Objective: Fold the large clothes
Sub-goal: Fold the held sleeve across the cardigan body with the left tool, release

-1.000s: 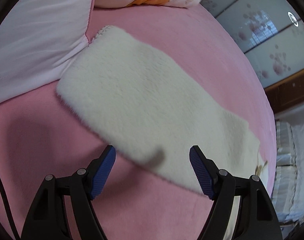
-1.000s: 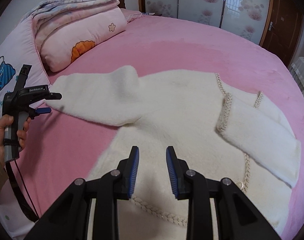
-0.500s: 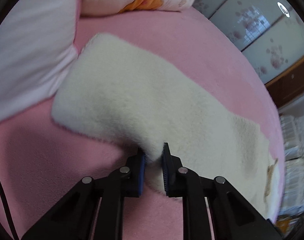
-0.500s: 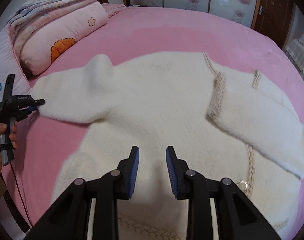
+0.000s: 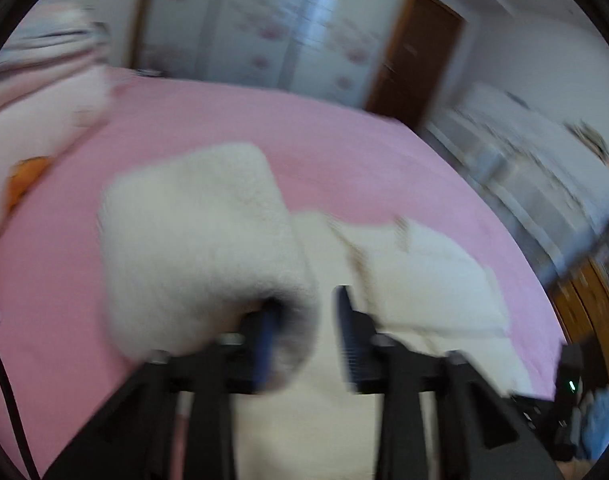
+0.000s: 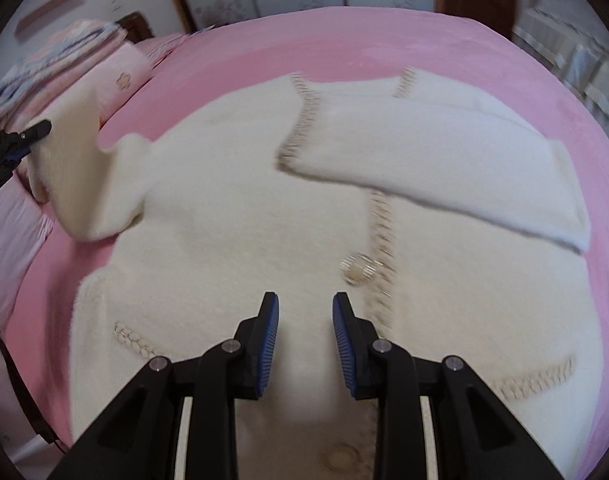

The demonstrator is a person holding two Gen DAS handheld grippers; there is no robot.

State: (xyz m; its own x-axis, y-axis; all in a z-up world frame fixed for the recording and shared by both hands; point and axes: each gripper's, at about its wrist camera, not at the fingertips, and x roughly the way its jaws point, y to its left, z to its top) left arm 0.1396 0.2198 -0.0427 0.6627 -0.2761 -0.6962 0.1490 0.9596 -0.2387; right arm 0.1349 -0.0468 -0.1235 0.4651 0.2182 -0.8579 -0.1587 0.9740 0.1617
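- A cream fleece cardigan lies spread face-up across the middle of the pink bed, its hem toward the near edge, which suits folding each sleeve inward in turn.
- The far sleeve already lies folded across the chest, near the braided front trim and a round button.
- The left gripper has the other sleeve raised off the bed, draped over one finger. Blur hides the actual contact, and the fingers look parted, so I cannot tell whether it is clamped.
- In the right wrist view that sleeve stands lifted by the folded quilts at the bed's left edge, likely to be carried over the body.
- The right gripper hovers over the lower front, jaws apart and empty, probably ready to pin the cloth.
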